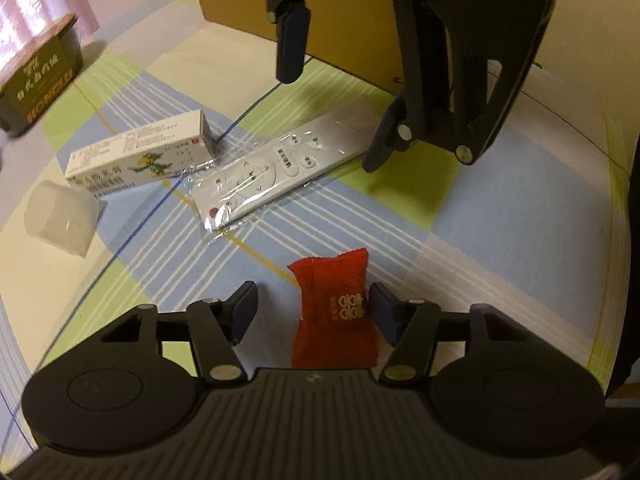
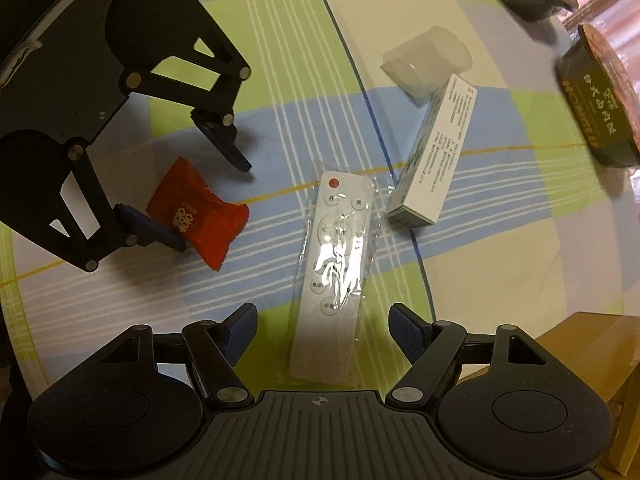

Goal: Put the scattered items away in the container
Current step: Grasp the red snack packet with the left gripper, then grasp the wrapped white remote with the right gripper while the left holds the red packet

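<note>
A red sachet point(image 1: 334, 312) with gold print lies on the checked cloth between the fingers of my left gripper point(image 1: 314, 310). That gripper is open, one pad against the sachet's edge and a gap at the other. The right wrist view shows the same sachet point(image 2: 196, 216) inside the left gripper point(image 2: 196, 196). A white remote point(image 2: 332, 272) in a clear plastic sleeve lies lengthwise between the fingers of my open right gripper point(image 2: 324, 332), touching neither pad. From the left wrist view, the right gripper point(image 1: 336, 100) hovers over the remote's point(image 1: 280, 164) far end. A brown cardboard box point(image 1: 340, 20) stands behind it.
A white medicine carton point(image 1: 136, 156) lies beside the remote, with a clear plastic cup point(image 1: 60, 220) on its side next to it. Dark green food tubs point(image 2: 600, 112) sit at the cloth's edge. The cardboard box corner point(image 2: 592, 380) is close to my right gripper.
</note>
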Action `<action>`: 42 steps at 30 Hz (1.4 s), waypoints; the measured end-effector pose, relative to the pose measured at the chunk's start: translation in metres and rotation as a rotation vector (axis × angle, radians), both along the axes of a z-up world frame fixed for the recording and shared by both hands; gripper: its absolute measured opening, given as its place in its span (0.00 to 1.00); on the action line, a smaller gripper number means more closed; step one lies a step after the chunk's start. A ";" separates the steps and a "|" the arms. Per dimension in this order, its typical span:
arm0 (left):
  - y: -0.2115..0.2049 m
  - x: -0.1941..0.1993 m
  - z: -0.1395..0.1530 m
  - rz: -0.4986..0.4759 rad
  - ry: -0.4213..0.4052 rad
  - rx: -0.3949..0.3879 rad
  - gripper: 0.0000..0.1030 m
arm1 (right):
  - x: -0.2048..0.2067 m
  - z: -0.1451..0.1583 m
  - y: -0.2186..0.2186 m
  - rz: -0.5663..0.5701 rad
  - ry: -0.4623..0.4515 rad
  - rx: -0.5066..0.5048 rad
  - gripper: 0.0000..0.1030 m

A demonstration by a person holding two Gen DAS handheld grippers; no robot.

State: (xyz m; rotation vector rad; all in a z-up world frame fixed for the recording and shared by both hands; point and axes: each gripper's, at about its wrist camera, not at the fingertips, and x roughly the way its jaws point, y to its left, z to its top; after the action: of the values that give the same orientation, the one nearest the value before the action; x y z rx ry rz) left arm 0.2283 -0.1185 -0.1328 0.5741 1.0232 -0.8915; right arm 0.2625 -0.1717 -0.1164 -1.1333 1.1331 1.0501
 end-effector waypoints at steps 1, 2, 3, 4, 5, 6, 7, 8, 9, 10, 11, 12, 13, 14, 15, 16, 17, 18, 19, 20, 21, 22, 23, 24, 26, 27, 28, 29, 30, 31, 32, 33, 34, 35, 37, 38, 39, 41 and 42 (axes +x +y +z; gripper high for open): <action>0.001 0.000 -0.001 0.003 0.004 0.000 0.51 | 0.001 -0.001 0.000 -0.003 0.002 -0.001 0.77; 0.001 0.000 -0.002 0.003 0.008 0.003 0.48 | 0.002 -0.003 0.000 -0.006 0.004 -0.002 0.77; 0.001 0.000 -0.002 0.000 0.012 0.004 0.44 | 0.002 -0.003 0.000 -0.008 0.009 -0.003 0.77; 0.002 -0.001 -0.002 -0.002 0.018 0.003 0.39 | 0.003 -0.004 0.000 -0.011 0.013 -0.004 0.77; 0.003 -0.001 -0.001 -0.003 0.019 0.009 0.35 | 0.004 -0.005 0.000 -0.012 0.019 -0.005 0.77; 0.003 -0.002 0.000 -0.008 0.015 0.022 0.33 | 0.004 -0.005 0.000 -0.013 0.024 -0.007 0.77; 0.005 -0.003 0.001 -0.013 0.007 0.036 0.29 | 0.005 -0.006 0.001 -0.014 0.028 -0.008 0.77; 0.007 -0.004 0.003 -0.016 0.005 0.044 0.29 | 0.005 -0.007 0.001 -0.013 0.031 -0.010 0.76; 0.010 -0.004 0.004 -0.013 0.009 0.046 0.29 | 0.006 -0.009 0.002 -0.012 0.034 -0.013 0.76; 0.014 -0.004 0.006 -0.007 0.015 0.045 0.29 | 0.007 -0.010 0.002 -0.012 0.037 -0.018 0.76; 0.019 -0.005 0.008 -0.001 0.017 0.046 0.29 | 0.009 -0.012 0.003 -0.009 0.037 -0.023 0.76; 0.024 -0.006 0.010 0.005 0.016 0.050 0.29 | 0.010 -0.014 0.005 -0.007 0.035 -0.030 0.76; 0.029 -0.006 0.011 0.012 0.014 0.054 0.29 | 0.011 -0.016 0.007 -0.006 0.036 -0.040 0.76; 0.034 -0.007 0.013 0.019 0.012 0.056 0.28 | 0.012 -0.018 0.009 -0.003 0.038 -0.046 0.76; 0.039 -0.008 0.014 0.025 0.011 0.058 0.28 | 0.013 -0.020 0.011 0.001 0.039 -0.050 0.76; 0.043 -0.009 0.014 0.031 0.013 0.059 0.28 | 0.014 -0.021 0.013 0.003 0.040 -0.053 0.76; 0.047 -0.010 0.015 0.036 0.016 0.060 0.29 | 0.015 -0.022 0.015 0.004 0.044 -0.056 0.76; 0.051 -0.010 0.015 0.039 0.018 0.061 0.29 | 0.016 -0.023 0.017 0.006 0.046 -0.057 0.76; 0.053 -0.011 0.014 0.042 0.018 0.064 0.29 | 0.017 -0.025 0.019 0.007 0.045 -0.059 0.76; 0.055 -0.012 0.014 0.044 0.013 0.069 0.30 | 0.018 -0.026 0.022 0.007 0.042 -0.062 0.76; 0.056 -0.012 0.013 0.044 0.004 0.071 0.30 | 0.019 -0.028 0.024 0.006 0.041 -0.068 0.76; 0.057 -0.013 0.013 0.043 -0.003 0.071 0.32 | 0.020 -0.030 0.025 0.005 0.045 -0.076 0.76; 0.058 -0.013 0.013 0.045 -0.003 0.067 0.33 | 0.020 -0.032 0.026 0.006 0.048 -0.086 0.73; 0.059 -0.012 0.013 0.050 0.000 0.058 0.33 | 0.021 -0.034 0.027 0.005 0.052 -0.097 0.59; 0.060 -0.011 0.013 0.056 -0.001 0.046 0.33 | 0.022 -0.038 0.028 -0.008 0.064 -0.111 0.57; 0.059 -0.011 0.012 0.056 -0.004 0.045 0.33 | 0.023 -0.039 0.028 -0.014 0.070 -0.112 0.57; 0.059 -0.010 0.012 0.055 -0.008 0.044 0.33 | 0.023 -0.039 0.028 -0.019 0.071 -0.111 0.57; 0.059 -0.010 0.011 0.055 -0.011 0.043 0.33 | 0.023 -0.039 0.029 -0.023 0.072 -0.110 0.57; 0.058 -0.009 0.011 0.055 -0.013 0.041 0.33 | 0.023 -0.038 0.029 -0.025 0.074 -0.112 0.56; 0.057 -0.008 0.010 0.055 -0.012 0.040 0.33 | 0.022 -0.038 0.029 -0.028 0.078 -0.114 0.54; 0.056 -0.008 0.010 0.055 -0.011 0.041 0.33 | 0.022 -0.038 0.029 -0.034 0.082 -0.116 0.46; 0.055 -0.008 0.009 0.056 -0.010 0.044 0.33 | 0.022 -0.037 0.030 -0.041 0.086 -0.119 0.42; 0.054 -0.009 0.008 0.056 -0.010 0.049 0.33 | 0.021 -0.036 0.030 -0.044 0.092 -0.124 0.42; 0.053 -0.009 0.006 0.057 -0.008 0.054 0.32 | 0.018 -0.036 0.030 -0.041 0.097 -0.127 0.42; 0.051 -0.011 0.006 0.071 -0.011 0.057 0.29 | 0.011 -0.033 0.030 -0.035 0.087 -0.125 0.41; 0.051 -0.013 0.006 0.071 -0.007 0.057 0.29 | 0.007 -0.032 0.030 -0.036 0.079 -0.123 0.41; 0.051 -0.014 0.007 0.072 -0.002 0.057 0.29 | 0.002 -0.029 0.030 -0.039 0.071 -0.120 0.41; 0.051 -0.019 0.008 0.071 0.004 0.061 0.29 | -0.011 -0.024 0.028 -0.049 0.060 -0.112 0.41; 0.051 -0.022 0.009 0.071 0.006 0.062 0.29 | -0.019 -0.022 0.028 -0.057 0.054 -0.108 0.41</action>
State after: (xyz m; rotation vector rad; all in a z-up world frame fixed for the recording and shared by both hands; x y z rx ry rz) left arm 0.2061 -0.0674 -0.1235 0.5840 1.0732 -0.8012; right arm 0.2440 -0.1439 -0.1382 -1.1557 1.2708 0.9903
